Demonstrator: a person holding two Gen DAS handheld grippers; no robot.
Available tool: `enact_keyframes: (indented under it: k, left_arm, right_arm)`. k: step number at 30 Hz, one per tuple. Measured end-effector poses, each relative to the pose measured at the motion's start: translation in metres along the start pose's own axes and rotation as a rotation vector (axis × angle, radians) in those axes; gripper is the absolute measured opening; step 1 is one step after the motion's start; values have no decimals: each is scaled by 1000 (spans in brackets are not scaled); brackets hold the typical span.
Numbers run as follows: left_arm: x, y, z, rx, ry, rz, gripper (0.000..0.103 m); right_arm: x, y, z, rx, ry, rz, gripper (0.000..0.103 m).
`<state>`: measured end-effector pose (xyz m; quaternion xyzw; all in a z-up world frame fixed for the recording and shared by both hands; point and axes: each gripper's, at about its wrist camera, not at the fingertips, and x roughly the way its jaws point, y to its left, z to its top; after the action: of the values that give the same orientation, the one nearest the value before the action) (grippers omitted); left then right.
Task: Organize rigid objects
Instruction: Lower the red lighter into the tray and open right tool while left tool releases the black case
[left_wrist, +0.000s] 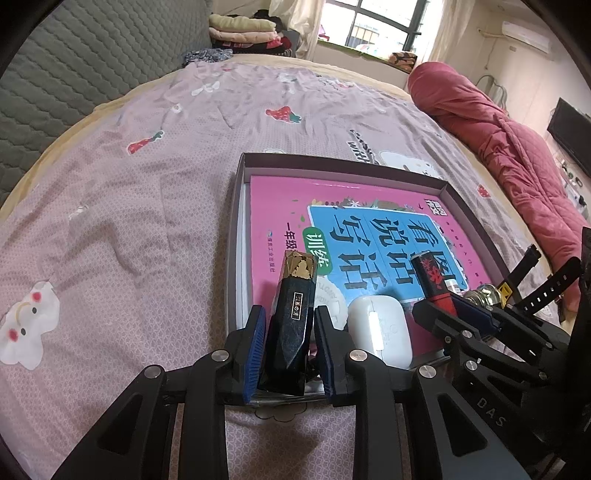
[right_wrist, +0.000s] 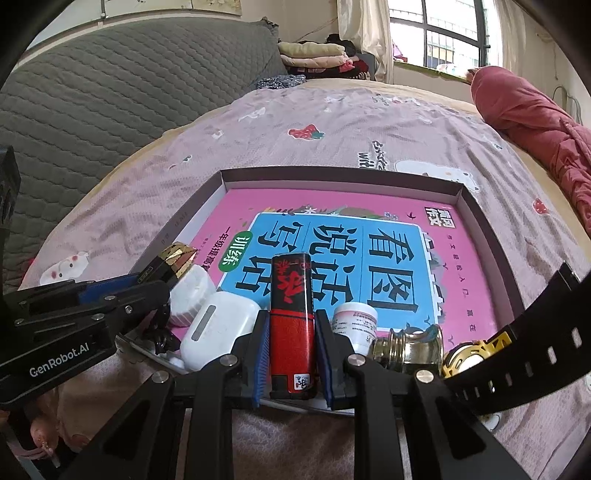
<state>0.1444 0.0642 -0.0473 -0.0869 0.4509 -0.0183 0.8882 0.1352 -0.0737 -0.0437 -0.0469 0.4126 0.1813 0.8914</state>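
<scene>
A shallow box lid (left_wrist: 236, 206) (right_wrist: 332, 173) lies on the bed with a pink and blue book (left_wrist: 369, 229) (right_wrist: 351, 240) inside. My left gripper (left_wrist: 290, 325) is shut on a black faceted bottle with a gold cap (left_wrist: 291, 306) (right_wrist: 173, 260), standing at the lid's near left edge. My right gripper (right_wrist: 290, 332) (left_wrist: 443, 306) is shut on a red and black tube (right_wrist: 291, 321) (left_wrist: 434, 280), upright at the near edge. A white earbud case (left_wrist: 380, 328) (right_wrist: 218, 328) lies between them.
Near the tube are a white round jar (right_wrist: 190, 295), a small labelled jar (right_wrist: 354, 321), a glass bottle with a gold neck (right_wrist: 410, 343) and a black and gold watch (right_wrist: 517, 339) (left_wrist: 546, 291). A red quilt (left_wrist: 498, 129) lies right; a grey headboard (right_wrist: 110, 92) is left.
</scene>
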Motion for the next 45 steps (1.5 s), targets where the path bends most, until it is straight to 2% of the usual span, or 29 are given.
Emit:
enact_keyframes:
  k: [30, 33, 41, 45]
  left_arm:
    - [-2, -2, 0, 6, -3, 9, 28]
    - [-2, -3, 0, 5, -3, 8, 30]
    - [-8, -4, 2, 6, -24, 12, 45]
    - [-9, -6, 2, 13, -26, 15, 46]
  right_arm:
    - [1, 0, 0, 2, -1, 3, 24]
    - [-1, 1, 0, -3, -11, 1, 24]
    - [-10, 0, 1, -8, -36, -7, 24]
    - [-15, 0, 2, -8, -48, -15, 24]
